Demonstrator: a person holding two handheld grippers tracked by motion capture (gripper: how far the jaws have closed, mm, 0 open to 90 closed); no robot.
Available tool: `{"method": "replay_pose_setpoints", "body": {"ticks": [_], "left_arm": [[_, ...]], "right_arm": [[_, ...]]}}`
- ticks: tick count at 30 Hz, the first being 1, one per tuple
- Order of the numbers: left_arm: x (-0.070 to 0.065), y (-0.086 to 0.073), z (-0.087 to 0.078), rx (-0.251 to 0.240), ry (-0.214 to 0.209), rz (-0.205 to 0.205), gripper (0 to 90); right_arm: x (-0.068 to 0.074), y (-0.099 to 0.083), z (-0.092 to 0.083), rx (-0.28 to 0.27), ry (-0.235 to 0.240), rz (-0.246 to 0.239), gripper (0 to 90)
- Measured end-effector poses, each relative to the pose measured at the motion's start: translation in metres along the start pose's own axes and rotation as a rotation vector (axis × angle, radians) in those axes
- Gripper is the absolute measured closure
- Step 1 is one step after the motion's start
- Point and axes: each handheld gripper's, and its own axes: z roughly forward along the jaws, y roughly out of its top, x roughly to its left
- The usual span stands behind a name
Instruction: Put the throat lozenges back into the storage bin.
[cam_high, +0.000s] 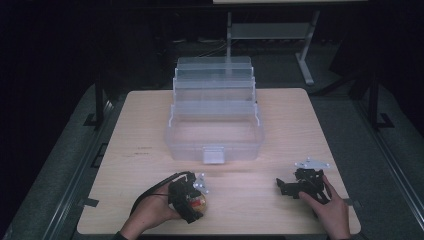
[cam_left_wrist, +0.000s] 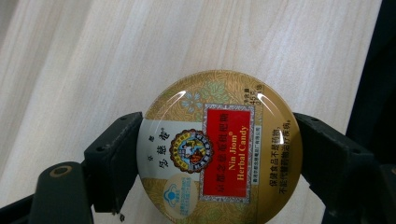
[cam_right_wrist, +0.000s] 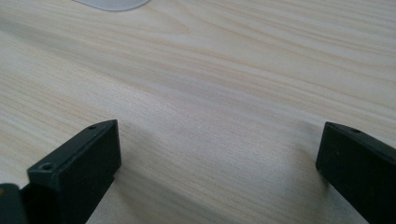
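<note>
A round candy tin is pinched in the left tongs, near the front of the table.

From the high view, the left gripper (cam_high: 192, 197) holds the candy tin (cam_high: 199, 204) just above the wooden table (cam_high: 280, 115), in front of the clear plastic box (cam_high: 215, 135) with its stepped trays open. The right gripper (cam_high: 295, 185) rests well apart from it, with nothing in it. In the left gripper view, both jaws press the smooth round sides of the tin (cam_left_wrist: 219, 149). I think the tin could slip out and roll if the squeeze loosens, because its sides are shiny and curved. The tin's bottom edge is cut off. In the right gripper view, the jaws stand wide apart over bare wood (cam_right_wrist: 210, 93), and a pale thing at the top edge is too cut off to name.
</note>
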Motion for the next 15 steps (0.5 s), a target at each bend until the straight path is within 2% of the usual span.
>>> {"method": "replay_pose_setpoints", "body": {"ticks": [15], "left_arm": [[0.006, 0.004, -0.020, -0.032, 0.012, -0.012, 19.6]], "right_arm": [[0.000, 0.000, 0.000, 0.000, 0.000, 0.000, 0.0]]}}
